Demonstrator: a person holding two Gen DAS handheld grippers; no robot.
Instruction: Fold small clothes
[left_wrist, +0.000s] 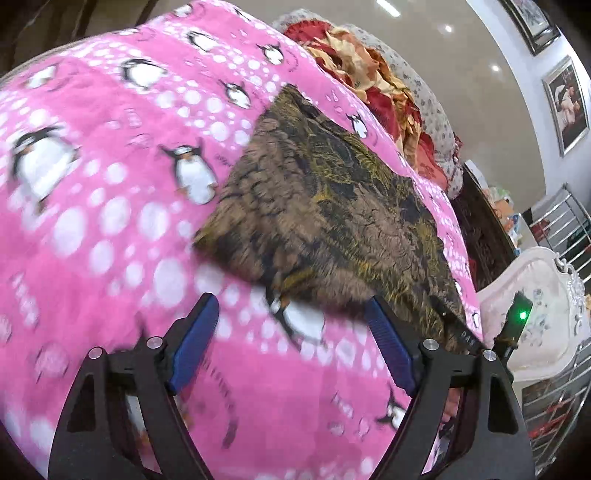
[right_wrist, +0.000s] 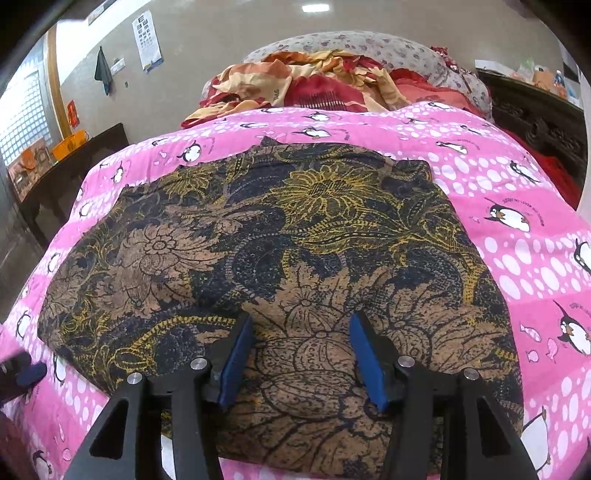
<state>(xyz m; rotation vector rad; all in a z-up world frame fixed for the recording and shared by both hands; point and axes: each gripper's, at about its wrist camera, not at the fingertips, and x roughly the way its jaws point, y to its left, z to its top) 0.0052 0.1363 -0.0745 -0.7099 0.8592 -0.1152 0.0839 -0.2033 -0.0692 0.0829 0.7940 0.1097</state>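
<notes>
A dark brown, black and yellow floral cloth (right_wrist: 280, 258) lies flat on a pink penguin blanket (right_wrist: 517, 229). My right gripper (right_wrist: 301, 328) is open and empty, hovering just over the cloth's near edge. In the left wrist view the same cloth (left_wrist: 332, 206) lies ahead and to the right on the blanket (left_wrist: 110, 184). My left gripper (left_wrist: 291, 306) is open and empty, next to the cloth's near left corner; its right finger (left_wrist: 388, 343) is at the cloth's edge. The left gripper's tip shows at the far left of the right wrist view (right_wrist: 22, 373).
Crumpled red and cream fabric (right_wrist: 306, 85) and a grey floral pillow (right_wrist: 369, 48) lie at the bed's far end. A dark wooden headboard (right_wrist: 535, 118) is on the right, a dark table (right_wrist: 66, 166) on the left. A white ornate chair (left_wrist: 535, 306) stands beside the bed.
</notes>
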